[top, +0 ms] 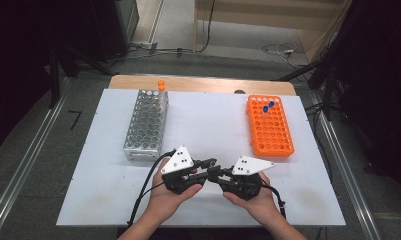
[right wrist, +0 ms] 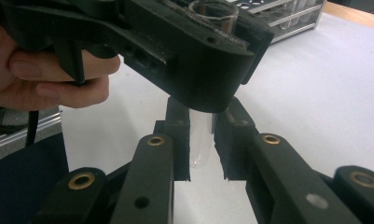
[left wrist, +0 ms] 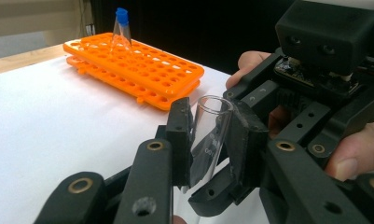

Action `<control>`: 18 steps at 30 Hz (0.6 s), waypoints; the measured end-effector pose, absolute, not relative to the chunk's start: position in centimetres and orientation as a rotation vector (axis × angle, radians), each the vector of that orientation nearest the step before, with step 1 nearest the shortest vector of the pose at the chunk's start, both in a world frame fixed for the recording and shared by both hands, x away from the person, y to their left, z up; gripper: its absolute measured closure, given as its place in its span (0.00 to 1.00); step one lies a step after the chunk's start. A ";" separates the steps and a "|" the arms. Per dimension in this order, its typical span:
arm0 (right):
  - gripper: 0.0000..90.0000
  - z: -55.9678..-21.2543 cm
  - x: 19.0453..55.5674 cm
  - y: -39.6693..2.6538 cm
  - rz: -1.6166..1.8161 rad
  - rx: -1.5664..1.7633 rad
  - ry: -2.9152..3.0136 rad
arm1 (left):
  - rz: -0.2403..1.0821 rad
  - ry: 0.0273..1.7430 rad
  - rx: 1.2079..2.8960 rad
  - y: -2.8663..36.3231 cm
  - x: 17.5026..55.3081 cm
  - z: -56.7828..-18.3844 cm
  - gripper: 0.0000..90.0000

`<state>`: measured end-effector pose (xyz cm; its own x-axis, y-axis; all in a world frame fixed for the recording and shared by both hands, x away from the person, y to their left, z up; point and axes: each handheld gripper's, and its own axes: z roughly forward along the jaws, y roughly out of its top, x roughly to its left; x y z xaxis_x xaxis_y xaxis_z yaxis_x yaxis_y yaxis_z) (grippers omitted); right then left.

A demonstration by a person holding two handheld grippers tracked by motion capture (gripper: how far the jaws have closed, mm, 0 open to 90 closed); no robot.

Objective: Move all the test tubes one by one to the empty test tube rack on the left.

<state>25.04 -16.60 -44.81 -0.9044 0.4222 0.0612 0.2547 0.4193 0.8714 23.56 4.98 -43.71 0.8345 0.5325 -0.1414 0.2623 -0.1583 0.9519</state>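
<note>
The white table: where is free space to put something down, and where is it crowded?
Free: the wide strip of the white table between the metal rack and the orange rack, and the near corners outside each forearm. Crowded: the near middle, where the left gripper and right gripper meet around a glass tube.

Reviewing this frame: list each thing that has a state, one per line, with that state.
Clear glass test tube: uncapped, tilted, held off the table.
Left gripper: shut on the tube's upper part.
Right gripper: jaws around the tube's lower end; contact unclear.
Orange plastic tube rack: nearly empty, two blue-capped tubes at the far end.
Silver metal tube rack: contents unclear.
</note>
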 end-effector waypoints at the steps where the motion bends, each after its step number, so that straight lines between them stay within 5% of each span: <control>1: 0.82 -44.8 25.1 -16.6 1.492 0.603 2.502 | 0.273 0.614 1.749 5.0 23.5 -43.7 0.82; 11: 0.81 -44.9 25.2 -16.7 1.495 0.612 2.512 | 0.304 0.621 1.752 5.0 23.5 -43.7 0.85; 18: 0.50 -44.6 25.4 -17.9 1.527 0.630 2.480 | 0.306 0.642 1.719 6.1 23.9 -43.1 0.85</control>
